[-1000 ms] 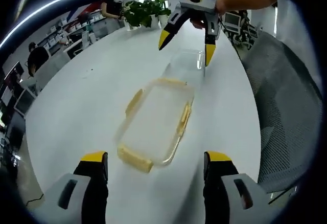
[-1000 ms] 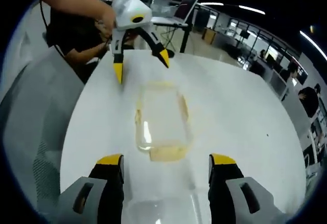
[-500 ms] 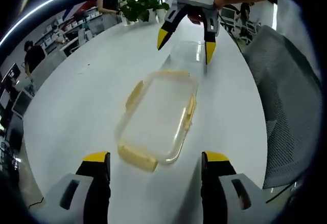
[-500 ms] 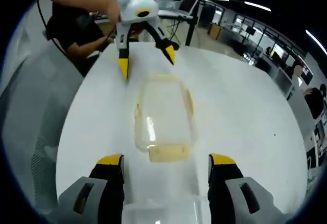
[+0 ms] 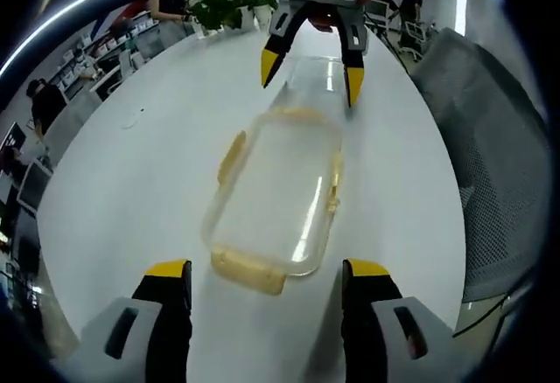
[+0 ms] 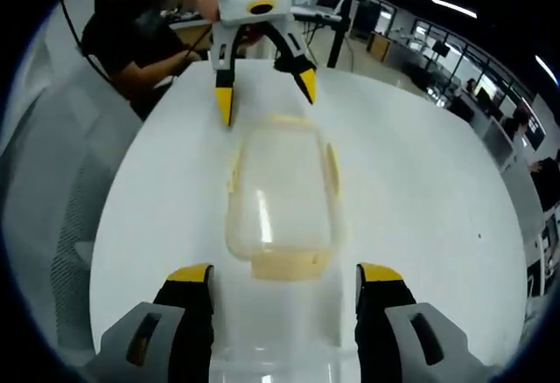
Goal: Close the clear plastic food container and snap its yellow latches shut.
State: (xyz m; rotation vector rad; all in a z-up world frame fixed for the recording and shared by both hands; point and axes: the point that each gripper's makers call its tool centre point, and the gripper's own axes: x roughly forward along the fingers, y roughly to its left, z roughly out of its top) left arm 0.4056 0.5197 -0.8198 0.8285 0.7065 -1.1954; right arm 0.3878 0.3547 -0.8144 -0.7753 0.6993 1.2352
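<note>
Glossy clear plastic lid (image 5: 276,195) — yellow latches (image 5: 248,270) — smooth white table (image 5: 157,164).

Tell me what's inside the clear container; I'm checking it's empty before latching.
Nothing shows inside the clear container: the white table reads through its clear plastic in both views. Glare streaks blur part of it, and the yellow latches cover the rim edges.

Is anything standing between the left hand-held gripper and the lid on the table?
Nothing visible does. In the left gripper view, the left hand-held gripper is open, and the lid lies flat just beyond its tips, with only bare white table between them. The right hand-held gripper hovers, open, at the lid's far end.
</note>
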